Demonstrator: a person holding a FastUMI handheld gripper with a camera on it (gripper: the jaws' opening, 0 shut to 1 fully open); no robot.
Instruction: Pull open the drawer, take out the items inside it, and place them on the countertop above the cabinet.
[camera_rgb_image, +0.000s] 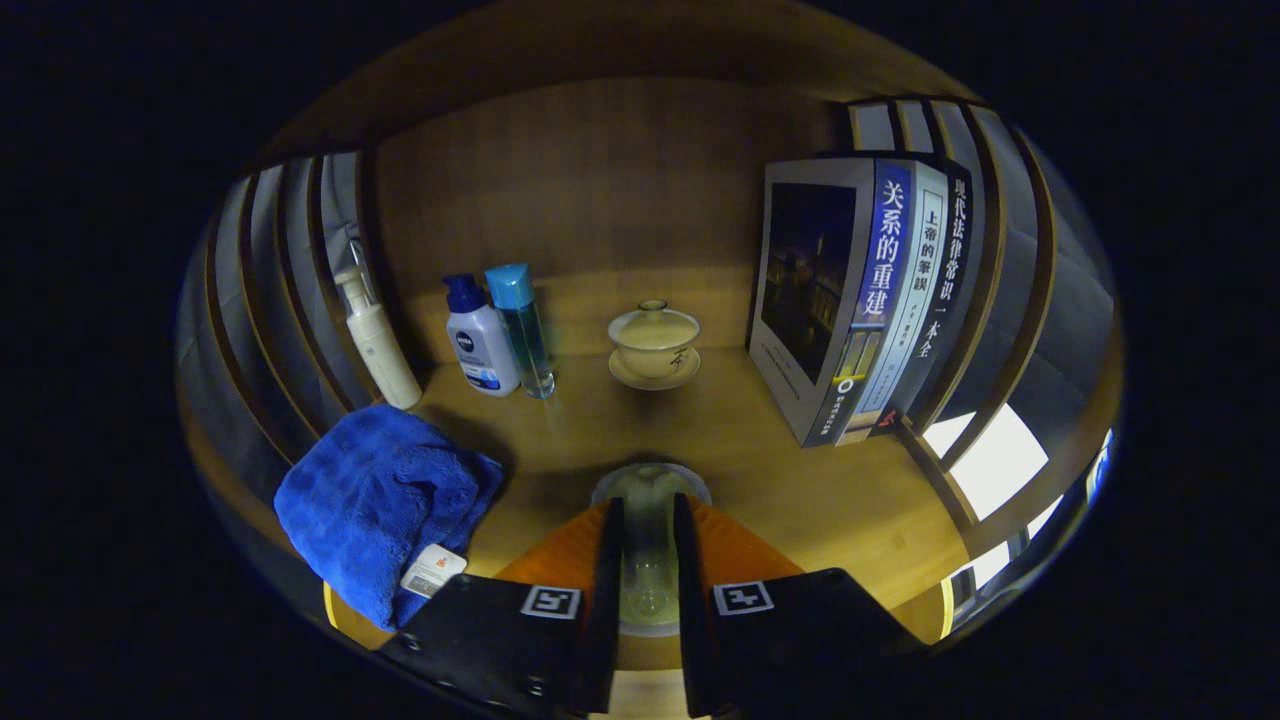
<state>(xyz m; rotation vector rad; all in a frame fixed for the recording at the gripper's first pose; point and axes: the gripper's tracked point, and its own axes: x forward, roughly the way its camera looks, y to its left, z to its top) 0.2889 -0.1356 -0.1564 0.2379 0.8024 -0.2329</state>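
A clear glass object (648, 520) is being pinched between the jaws of the gripper (647, 520), both fingers (607, 560) being pressed against its sides. Its rounded top is being shown just ahead of the fingertips; whether it is resting on the desk (760, 450) or being held just above cannot be told. What kind of glass item it is cannot be told either.

The wooden desk is being enclosed by a wooden back panel (600, 170) and slatted side walls (290, 270).

Beyond the jaws, near the back panel, a lidded ceramic cup on a saucer (654, 345) is being seen standing upright. To its left, a white bottle with a dark blue cap (480, 338) and a clear bottle with a light blue cap (522, 330) are standing just beside each other, possibly touching. Further left, a cream pump bottle (378, 340) is being leaned against the slats.

A folded blue towel (385, 500) is lying on the desk left of the jaws, a small white tag (433, 570) being seen at its near edge.

To the right, three books (860, 300) are being kept upright, side by side, spines facing forward.
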